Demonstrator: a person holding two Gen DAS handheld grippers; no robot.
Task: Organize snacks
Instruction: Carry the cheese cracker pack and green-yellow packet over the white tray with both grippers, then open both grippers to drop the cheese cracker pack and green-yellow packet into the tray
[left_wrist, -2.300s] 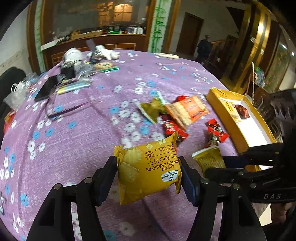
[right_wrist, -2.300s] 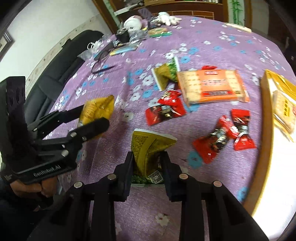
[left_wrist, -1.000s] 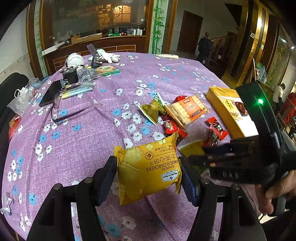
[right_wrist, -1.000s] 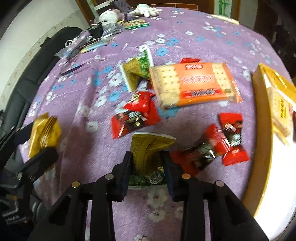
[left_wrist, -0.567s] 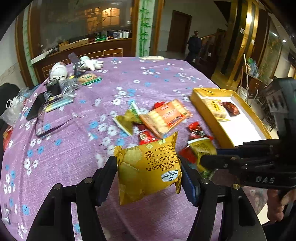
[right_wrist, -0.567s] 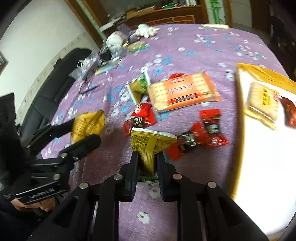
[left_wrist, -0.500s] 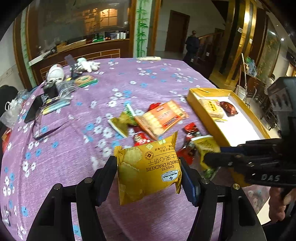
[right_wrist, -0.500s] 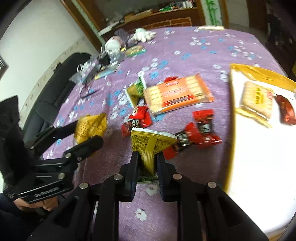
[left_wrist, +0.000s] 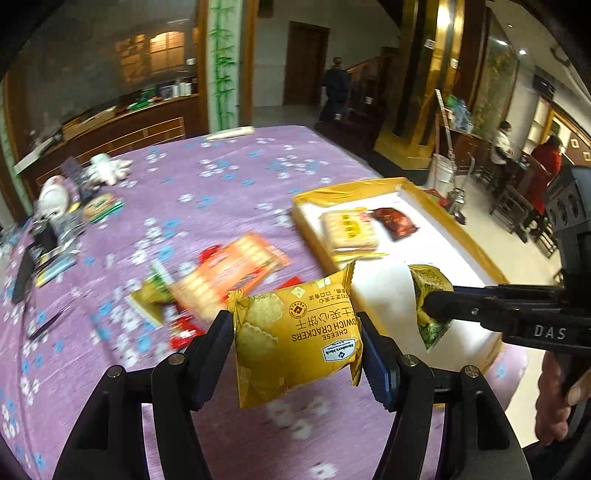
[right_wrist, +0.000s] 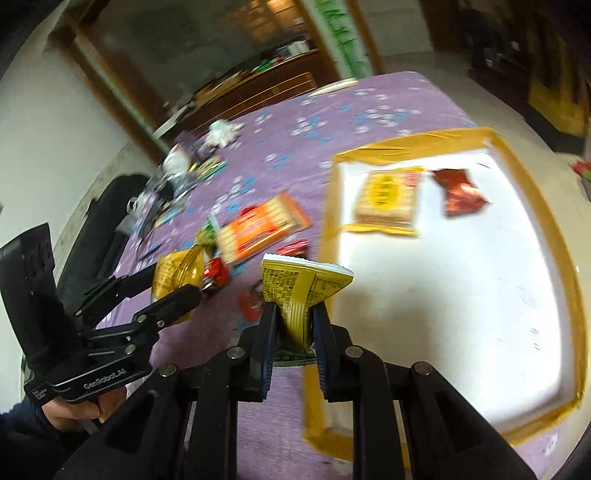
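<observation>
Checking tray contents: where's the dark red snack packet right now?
The dark red snack packet lies inside the yellow-rimmed white tray at its far end, just right of the pale cracker pack with a yellow label; both wrist views show it.

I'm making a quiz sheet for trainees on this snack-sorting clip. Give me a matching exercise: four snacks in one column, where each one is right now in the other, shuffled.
Column one:
1. cheese sandwich crackers pack
2. yellow-green packet
3. orange cracker pack
4. dark red packet

Column two:
A. lying on the purple tablecloth
B. lying inside the yellow-rimmed tray
C. clamped in the right gripper
D. clamped in the left gripper

Pairs: 1-D, 2-C, 3-A, 4-B
</observation>
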